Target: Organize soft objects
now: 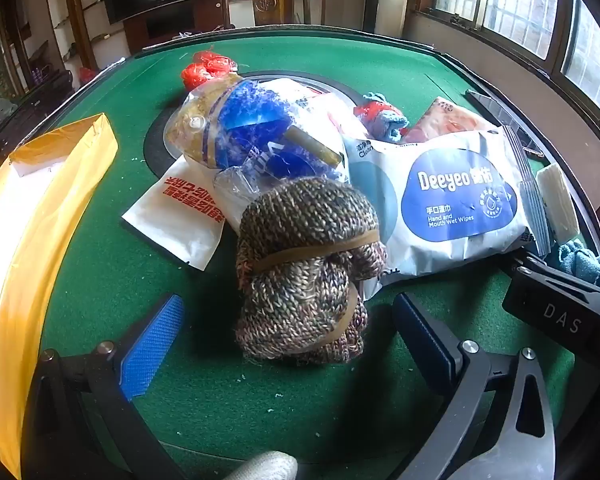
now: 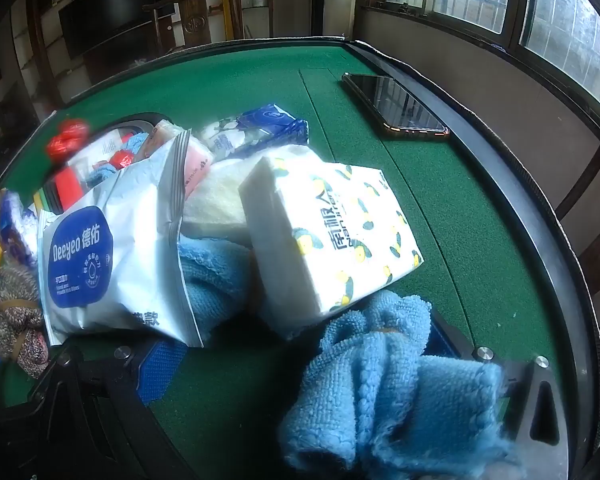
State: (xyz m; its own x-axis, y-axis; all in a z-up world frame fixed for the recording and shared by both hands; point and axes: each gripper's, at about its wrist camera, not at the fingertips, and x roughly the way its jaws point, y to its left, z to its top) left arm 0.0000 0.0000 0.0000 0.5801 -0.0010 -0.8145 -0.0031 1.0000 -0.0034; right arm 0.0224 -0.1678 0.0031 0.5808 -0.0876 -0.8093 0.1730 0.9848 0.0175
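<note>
Knit bundle dead ahead of the left gripper, towel sprawled across the right one

The left gripper [image 1: 288, 344] is spread wide with nothing pinched, and the brown-speckled knitted bundle [image 1: 306, 268] sits on the green felt table [image 1: 100, 280] right between and just ahead of its blue pads, long axis running away from the camera, so I'd guess that hand is nearer for the grab. It's chunky yarn cinched by two tan rubber bands, squishy-looking. Beside it leans a crinkly Deeyeo wet wipes pack [image 1: 456, 204]; a yellow box [image 1: 32, 240] waits off to the left. The right gripper [image 2: 320, 364] is also wide open, a fluffy blue microfiber towel [image 2: 384, 392] draped over one finger, unclamped, just in front of a lemon-print tissue pack [image 2: 332, 236].
</note>
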